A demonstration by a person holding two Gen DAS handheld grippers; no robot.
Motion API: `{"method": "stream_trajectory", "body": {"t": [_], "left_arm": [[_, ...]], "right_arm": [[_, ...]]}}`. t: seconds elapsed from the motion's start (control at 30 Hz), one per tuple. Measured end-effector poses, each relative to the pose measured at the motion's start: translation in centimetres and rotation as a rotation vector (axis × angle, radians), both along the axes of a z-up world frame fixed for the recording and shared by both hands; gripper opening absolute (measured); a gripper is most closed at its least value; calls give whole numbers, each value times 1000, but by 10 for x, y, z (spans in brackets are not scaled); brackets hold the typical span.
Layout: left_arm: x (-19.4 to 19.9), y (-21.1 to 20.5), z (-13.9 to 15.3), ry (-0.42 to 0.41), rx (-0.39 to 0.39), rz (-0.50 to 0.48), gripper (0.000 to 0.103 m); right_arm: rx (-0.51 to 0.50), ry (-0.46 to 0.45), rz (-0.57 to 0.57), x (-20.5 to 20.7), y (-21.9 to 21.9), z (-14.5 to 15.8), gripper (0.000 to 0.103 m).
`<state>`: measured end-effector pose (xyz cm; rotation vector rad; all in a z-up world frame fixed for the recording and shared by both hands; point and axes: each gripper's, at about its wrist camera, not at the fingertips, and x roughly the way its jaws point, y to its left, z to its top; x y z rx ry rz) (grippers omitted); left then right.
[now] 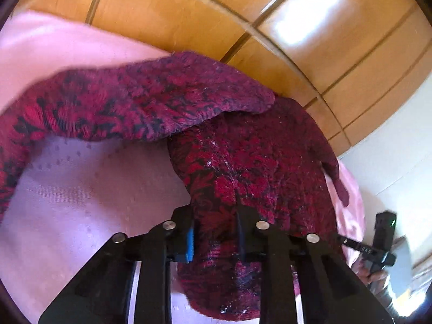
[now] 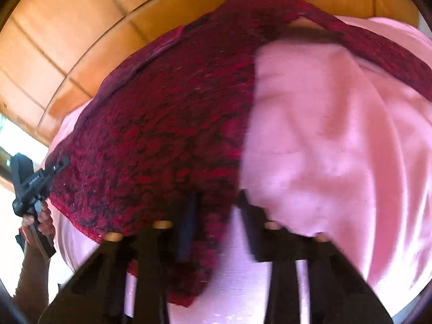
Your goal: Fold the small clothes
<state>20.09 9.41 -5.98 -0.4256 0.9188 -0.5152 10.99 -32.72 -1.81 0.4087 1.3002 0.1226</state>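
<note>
In left view only, left tongs (image 1: 216,232) pinch sweater (image 1: 243,167).

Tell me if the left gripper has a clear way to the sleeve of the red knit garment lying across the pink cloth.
Probably not right now: the left gripper is shut on the body of the red knit garment. The sleeve lies unobstructed ahead on the pink cloth, so the fingers would need to let go first.
</note>
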Motion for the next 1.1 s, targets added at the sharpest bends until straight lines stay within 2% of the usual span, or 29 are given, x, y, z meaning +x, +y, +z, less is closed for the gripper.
{"method": "stream_trajectory", "body": {"t": [0.1,0.23,0.33,0.43,0.57,0.63,0.7,0.77,0.83,0.87,0.9,0.97,1.0,1.1], "left_arm": [[-18,1,24,-53,14,-12,17],[-46,0,49,-95,18,-40,15],[-79,-4,58,-100,18,-72,15],[-113,-9,51,-60,16,-97,15],[-145,-21,23,9,81,-107,16],[-153,-22,9,30,176,-51,19],[-156,-16,4,50,183,-12,21],[-164,-9,12,1,242,41,36],[-173,-1,25,-75,321,84,44],[-175,1,29,-98,351,103,52],[-177,3,34,-132,411,140,54],[-184,9,36,-179,493,157,63],[-186,11,34,-200,554,163,72],[-178,7,15,-212,698,142,74]], "right_arm": [[-49,-40,48,-1,3,7,13],[-75,-141,89,-23,-7,53,12],[-123,-161,117,-46,-23,72,12],[-151,-105,125,-68,-39,62,11],[-136,1,118,-95,-42,31,11],[-156,25,113,-102,-38,17,11],[-158,15,101,-103,-40,20,12],[-192,-15,103,-100,-35,28,25],[-266,-64,114,-93,-29,44,33],[-277,-90,116,-96,-26,53,42],[-279,-117,116,-93,-21,57,45],[-254,-167,121,-84,-10,66,48],[-230,-180,127,-82,-3,67,49],[-160,-201,171,-67,31,60,49]]}}
